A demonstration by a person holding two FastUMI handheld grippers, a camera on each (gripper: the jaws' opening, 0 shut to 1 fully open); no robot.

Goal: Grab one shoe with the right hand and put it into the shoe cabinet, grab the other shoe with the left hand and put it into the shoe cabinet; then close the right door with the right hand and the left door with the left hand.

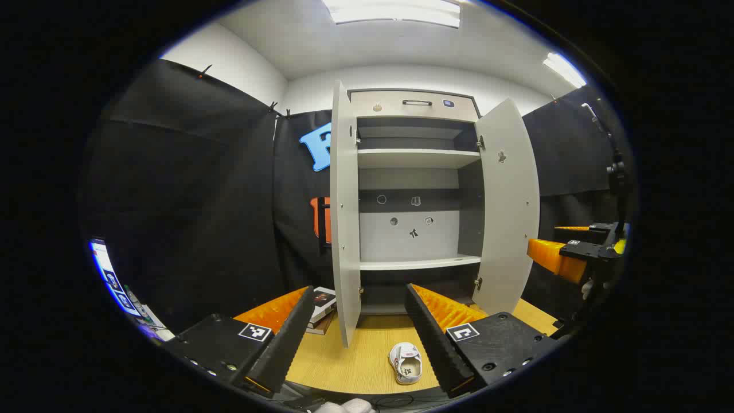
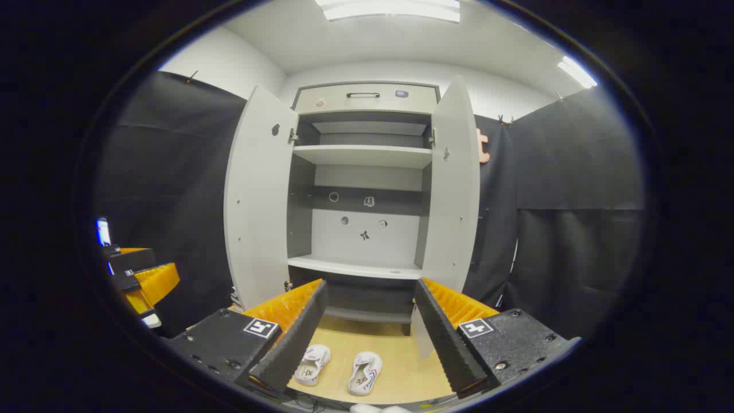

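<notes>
Right gripper view: white shoes (image 2: 338,365) (rounded)

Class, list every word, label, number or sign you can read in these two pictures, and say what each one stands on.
No text reads clearly enough to quote.
Printing on the two shoes: too small to read.
Stickers on the back panel of the shoe cabinet: small pictures, no legible words.
Square markers on the right claw: black-and-white patterns, not words.
Book cover beside the cabinet: blurred.
</notes>
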